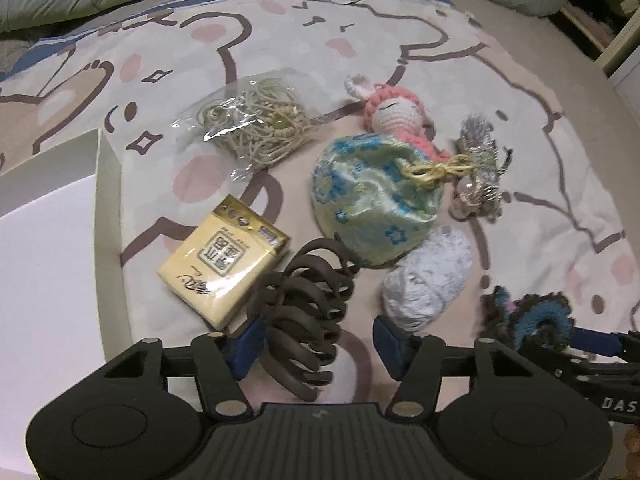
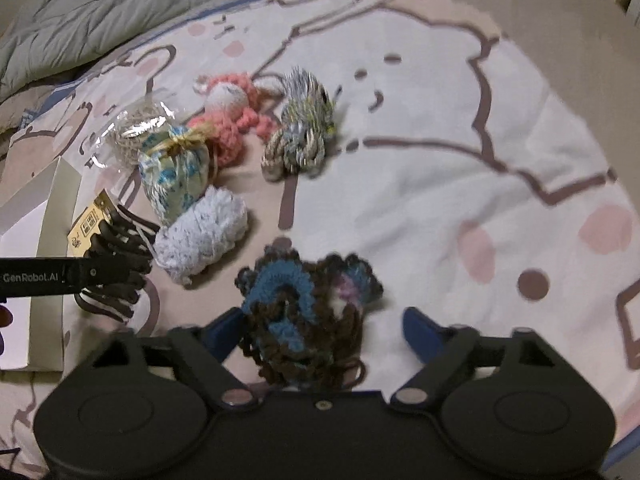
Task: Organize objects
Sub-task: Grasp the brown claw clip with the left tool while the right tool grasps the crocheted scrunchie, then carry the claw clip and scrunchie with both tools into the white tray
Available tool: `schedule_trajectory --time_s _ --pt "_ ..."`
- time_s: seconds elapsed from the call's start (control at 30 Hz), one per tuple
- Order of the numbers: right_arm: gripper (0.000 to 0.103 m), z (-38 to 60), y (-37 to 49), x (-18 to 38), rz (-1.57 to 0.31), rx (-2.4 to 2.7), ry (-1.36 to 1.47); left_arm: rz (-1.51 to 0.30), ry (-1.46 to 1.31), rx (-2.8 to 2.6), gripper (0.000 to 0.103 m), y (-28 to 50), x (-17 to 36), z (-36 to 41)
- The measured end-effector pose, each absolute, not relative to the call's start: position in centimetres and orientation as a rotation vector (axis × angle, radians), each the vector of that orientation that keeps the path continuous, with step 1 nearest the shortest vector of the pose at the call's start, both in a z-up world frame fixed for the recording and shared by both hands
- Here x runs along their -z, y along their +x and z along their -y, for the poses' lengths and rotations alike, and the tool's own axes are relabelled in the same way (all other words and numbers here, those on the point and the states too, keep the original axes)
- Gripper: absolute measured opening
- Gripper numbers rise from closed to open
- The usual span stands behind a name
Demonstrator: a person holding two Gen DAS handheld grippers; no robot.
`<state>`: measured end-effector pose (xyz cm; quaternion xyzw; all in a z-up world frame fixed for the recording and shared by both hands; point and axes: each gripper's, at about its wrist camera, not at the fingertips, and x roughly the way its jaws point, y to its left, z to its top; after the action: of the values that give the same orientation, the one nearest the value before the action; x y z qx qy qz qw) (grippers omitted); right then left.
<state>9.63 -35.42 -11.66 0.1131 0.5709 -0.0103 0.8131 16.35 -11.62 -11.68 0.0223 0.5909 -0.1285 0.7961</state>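
The bed [image 1: 460, 52] carries everything: a soft printed cover with cartoon bears, yielding under load, so things will sink a little when pressed. At its left edge sits a white box [image 1: 52, 240], stiff card by the look of it, likely the place for the things.

The satin pouch [image 1: 368, 200], green and blue with a yellow tie, looks slippery and slack; its knotted neck is the sure hold. The brown and blue crochet piece [image 2: 304, 312] is light, floppy and compressible, lying between the fingers of the right hand-held gripper [image 2: 320, 336], which stands fairly wide, its left pad at the yarn and the right one apart; a pinch across the thick middle should do. The white yarn bundle [image 1: 428, 276] is fluffy and light.

The dark hair claw clip [image 1: 304, 320] is rigid plastic with curved teeth, smooth and apt to twist. It lies just inside the left hand-held gripper [image 1: 320, 348], about half open, the left pad beside it and the right clear; gripping across its body suits best. The yellow tissue pack [image 1: 224, 268] lies beside it, soft and crinkly.
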Motion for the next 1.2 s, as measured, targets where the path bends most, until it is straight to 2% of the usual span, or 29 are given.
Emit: schedule_trajectory --time_s 0.13,0.2,0.27,0.37,0.67,0.8,0.83,1.2 --pt "0.074 35.3 9.8 12.0 -1.228 -0.004 0.271 -1.265 0.081 0.253 0.056 16.4 12.0 11.5" --pt "0.072 35.0 9.8 12.0 -1.231 -0.016 0.267 -1.26 0.095 0.24 0.052 16.5 12.1 11.5" --pt "0.07 34.8 9.9 12.2 -1.25 -0.027 0.266 -1.251 0.125 0.227 0.044 16.5 12.2 11.5" --pt "0.067 34.4 9.9 12.6 -1.271 -0.026 0.249 -1.241 0.111 0.226 0.041 16.6 12.0 11.1" --pt "0.044 34.8 10.1 12.7 -1.274 -0.008 0.265 -1.215 0.106 0.24 0.038 15.9 11.2 10.7" --pt "0.042 34.9 10.2 11.6 -1.216 -0.02 0.267 -1.196 0.076 0.242 0.035 15.7 10.4 9.9" --pt "0.041 34.9 10.2 11.3 -1.201 -0.022 0.268 -1.19 0.069 0.241 0.032 15.6 10.1 9.8" --pt "0.041 34.4 9.7 8.5 -1.094 -0.023 0.284 -1.139 0.012 0.229 0.032 15.1 8.3 8.1"
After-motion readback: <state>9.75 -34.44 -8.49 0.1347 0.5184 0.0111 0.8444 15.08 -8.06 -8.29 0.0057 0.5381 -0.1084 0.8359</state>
